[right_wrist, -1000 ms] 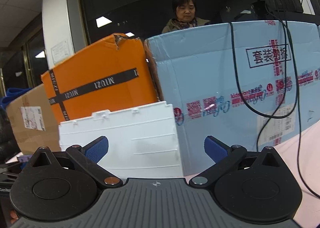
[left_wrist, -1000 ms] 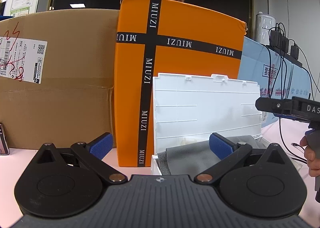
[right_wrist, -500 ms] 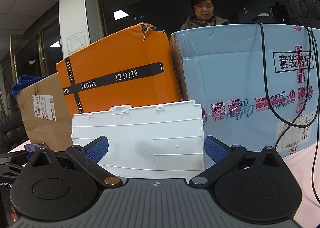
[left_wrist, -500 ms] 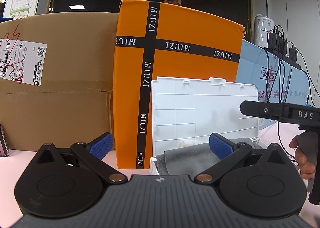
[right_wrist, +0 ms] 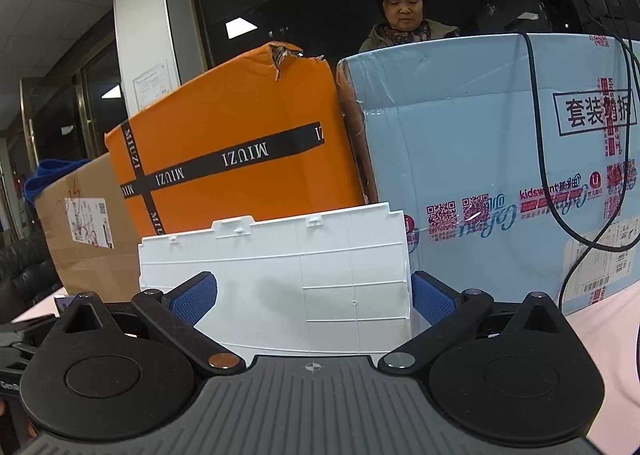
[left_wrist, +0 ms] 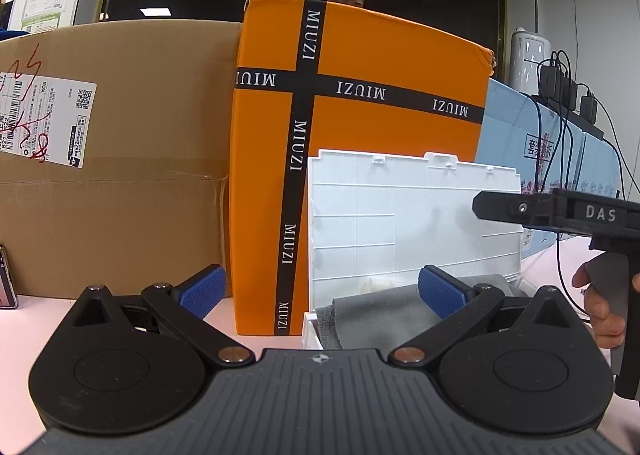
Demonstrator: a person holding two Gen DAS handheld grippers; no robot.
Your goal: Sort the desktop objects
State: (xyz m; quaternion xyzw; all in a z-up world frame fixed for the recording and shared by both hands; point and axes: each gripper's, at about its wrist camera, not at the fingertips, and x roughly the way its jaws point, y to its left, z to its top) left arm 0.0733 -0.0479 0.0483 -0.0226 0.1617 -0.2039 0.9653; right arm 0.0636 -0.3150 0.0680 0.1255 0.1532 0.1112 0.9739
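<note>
From the left wrist view, the left gripper (left_wrist: 320, 291) hangs low over the pale pink desk (left_wrist: 36, 319) with its jaws spread wide and nothing between the blue pads. Just beyond them stands a white plastic organizer box (left_wrist: 312, 331) with its ribbed lid (left_wrist: 412, 223) raised upright, and a grey cloth (left_wrist: 380, 315) lies folded inside the box, reaching behind the right pad. Behind the lid an orange MIUZI box (left_wrist: 360, 103) stands on end, touching a brown cardboard carton (left_wrist: 120, 175) on its left. A light blue carton (left_wrist: 560, 143) sits farther right, with black cables (left_wrist: 560, 127) draped over it. At the right edge the right gripper's black body, marked DAS, reaches in front of the lid, held by a hand (left_wrist: 604, 307). A sliver of what may be a phone (left_wrist: 6, 279) shows at the far left edge.

From the right wrist view, the right gripper (right_wrist: 314, 297) also has its jaws wide apart and empty, framing the upright white lid (right_wrist: 280, 267) near its middle. The orange MIUZI box (right_wrist: 240, 135), torn at its top corner, and the light blue carton (right_wrist: 500, 155) stand side by side behind the lid, the brown cardboard carton (right_wrist: 80, 247) far left. A person (right_wrist: 404, 15) sits beyond the boxes.
</note>
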